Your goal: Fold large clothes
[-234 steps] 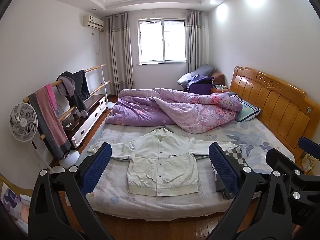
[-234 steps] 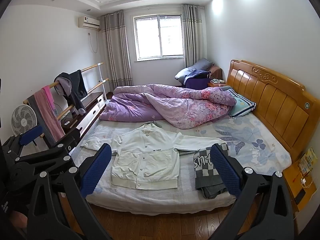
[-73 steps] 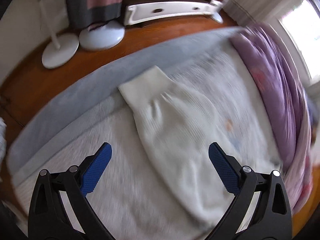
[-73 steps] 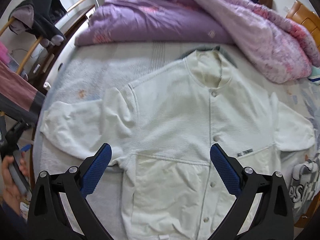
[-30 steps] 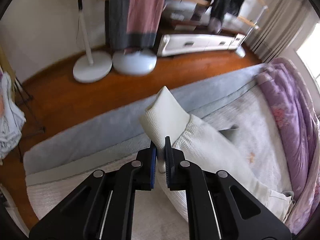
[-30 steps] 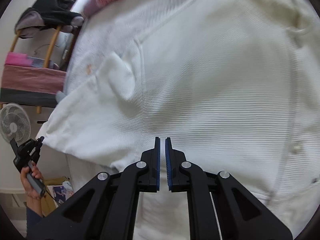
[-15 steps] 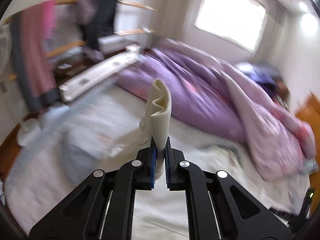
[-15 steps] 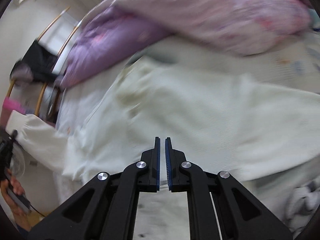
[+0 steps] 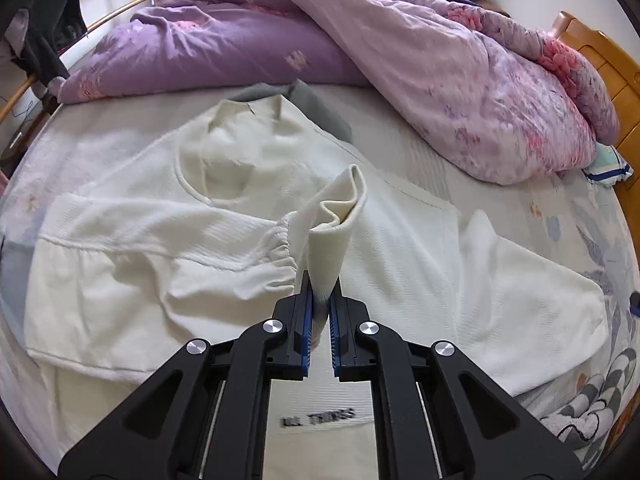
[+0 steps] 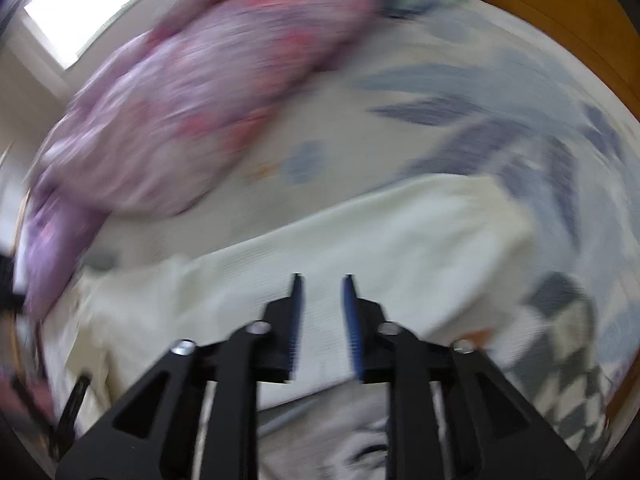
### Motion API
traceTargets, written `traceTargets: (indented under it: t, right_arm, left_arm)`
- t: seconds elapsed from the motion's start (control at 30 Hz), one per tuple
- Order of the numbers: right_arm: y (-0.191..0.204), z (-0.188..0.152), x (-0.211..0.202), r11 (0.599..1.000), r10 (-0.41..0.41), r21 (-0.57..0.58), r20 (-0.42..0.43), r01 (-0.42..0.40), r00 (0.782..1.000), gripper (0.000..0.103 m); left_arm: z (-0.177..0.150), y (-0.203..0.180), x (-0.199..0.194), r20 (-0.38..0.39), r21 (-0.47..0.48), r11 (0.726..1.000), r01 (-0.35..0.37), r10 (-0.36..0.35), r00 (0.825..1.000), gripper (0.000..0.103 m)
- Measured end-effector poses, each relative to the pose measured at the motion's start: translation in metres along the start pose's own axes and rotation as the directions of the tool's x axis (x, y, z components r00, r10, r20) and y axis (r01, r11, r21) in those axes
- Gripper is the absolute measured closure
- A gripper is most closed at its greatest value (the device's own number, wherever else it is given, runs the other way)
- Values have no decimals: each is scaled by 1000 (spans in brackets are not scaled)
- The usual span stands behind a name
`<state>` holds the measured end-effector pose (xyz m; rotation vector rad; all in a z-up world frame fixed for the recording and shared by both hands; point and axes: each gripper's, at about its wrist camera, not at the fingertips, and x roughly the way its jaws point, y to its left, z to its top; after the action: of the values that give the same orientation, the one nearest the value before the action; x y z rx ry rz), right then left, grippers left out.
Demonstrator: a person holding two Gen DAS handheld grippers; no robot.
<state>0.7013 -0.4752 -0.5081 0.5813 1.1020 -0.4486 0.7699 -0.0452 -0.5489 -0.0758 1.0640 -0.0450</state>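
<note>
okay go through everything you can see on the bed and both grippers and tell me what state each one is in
Jacket: spread on the bed, one sleeve folded across its front.
Sleeve cuff: lifted, pinched.
Left gripper: shut on the cuff.
Right gripper: jaws opening, nothing between them.
Quilt: bunched up.
Checked cloth: folded.

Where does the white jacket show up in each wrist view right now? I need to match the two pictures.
Left wrist: white jacket fills the centre, one cuff pinched in the left hand-held gripper.
Right wrist: blurred; jacket runs as a band across the middle, behind the opening, empty right hand-held gripper.
Shared landmark: purple quilt above the jacket.
</note>
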Motion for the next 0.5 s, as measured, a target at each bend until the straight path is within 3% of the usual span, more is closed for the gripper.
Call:
traceTargets:
  t: [0.1, 0.13, 0.2, 0.27, 0.33, 0.37, 0.43, 0.5]
  right_arm:
    - [-59, 15, 12, 989, -103, 105, -9, 104, 995, 57]
    - [-73, 18, 19, 982, -133, 133, -33, 137, 991, 46]
    - [-99, 23, 31, 969, -152, 185, -78, 165, 985, 46]
    - [-119, 27, 45, 965, -112, 224, -113, 135, 987, 46]
    - [-120, 33, 58, 966, -136, 204, -129, 160, 982, 44]
    - [-124, 35, 66, 959, -182, 191, -149, 209, 972, 41]
    - [-137, 34, 85, 940, -201, 234, -211, 249, 957, 40]
    - [-157, 28, 102, 911, -173, 326, -260, 255, 950, 40]
  left_arm:
    - [-9, -14, 2, -6, 30, 1000, 5, -4, 1000, 95]
    - [-8, -24, 8, -5, 39, 999, 1, -1, 1000, 95]
    - [-11, -34, 16, -26, 47, 999, 11, -10, 1000, 95]
    - [-12, -42, 22, -46, 54, 998, 25, -22, 999, 95]
    - [-15, -50, 30, -63, 72, 997, 29, -25, 998, 92]
    - [-15, -51, 34, -79, 70, 997, 32, -26, 997, 87]
    - [-17, -54, 47, -153, 56, 995, 79, -69, 986, 50]
    - [-18, -57, 46, -134, 72, 995, 74, -64, 989, 39]
